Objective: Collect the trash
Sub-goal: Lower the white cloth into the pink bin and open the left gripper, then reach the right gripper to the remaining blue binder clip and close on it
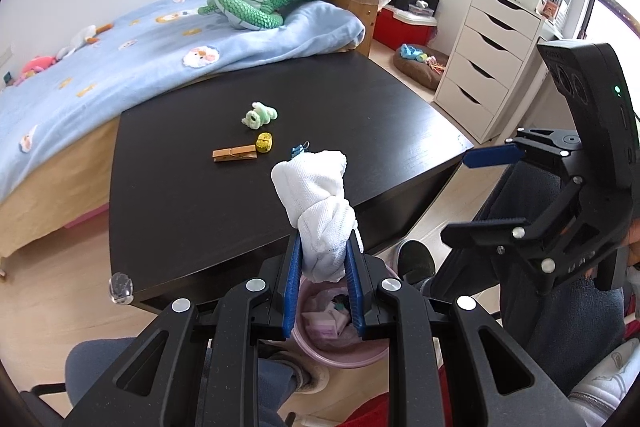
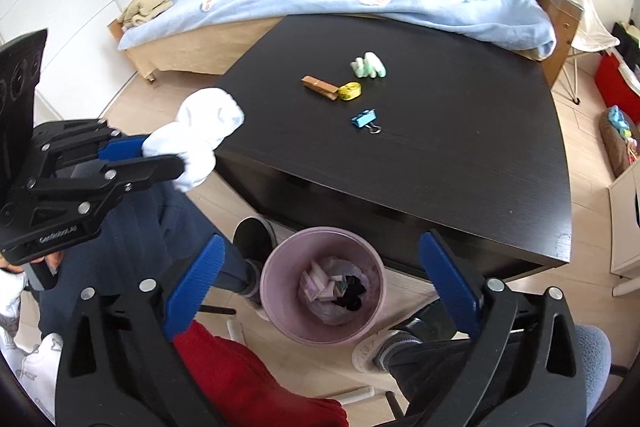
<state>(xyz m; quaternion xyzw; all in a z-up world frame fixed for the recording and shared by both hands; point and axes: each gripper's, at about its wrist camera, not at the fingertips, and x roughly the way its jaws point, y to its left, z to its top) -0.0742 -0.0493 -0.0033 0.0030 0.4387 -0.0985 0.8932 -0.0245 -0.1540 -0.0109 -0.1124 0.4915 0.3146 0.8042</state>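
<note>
Four small things lie mid-desk (image 2: pixel 460 155), well back from its edges, while the left tongs (image 1: pixel 323 259) clamp one knotted white cloth (image 1: pixel 320 199) above the single pink bin (image 2: pixel 280 267) off the near edge, right tongs (image 2: pixel 320 275) spread apart.

A knotted white cloth bundle (image 1: pixel 320 215) is held aloft beside the near edge of a dark table (image 1: pixel 200 195), above the floor. Just below it, a pink waste bin (image 2: pixel 280 267) is seen standing on the wooden floor against the table's front, lined with a bag and partly filled with folded paper and dark scraps.
</note>
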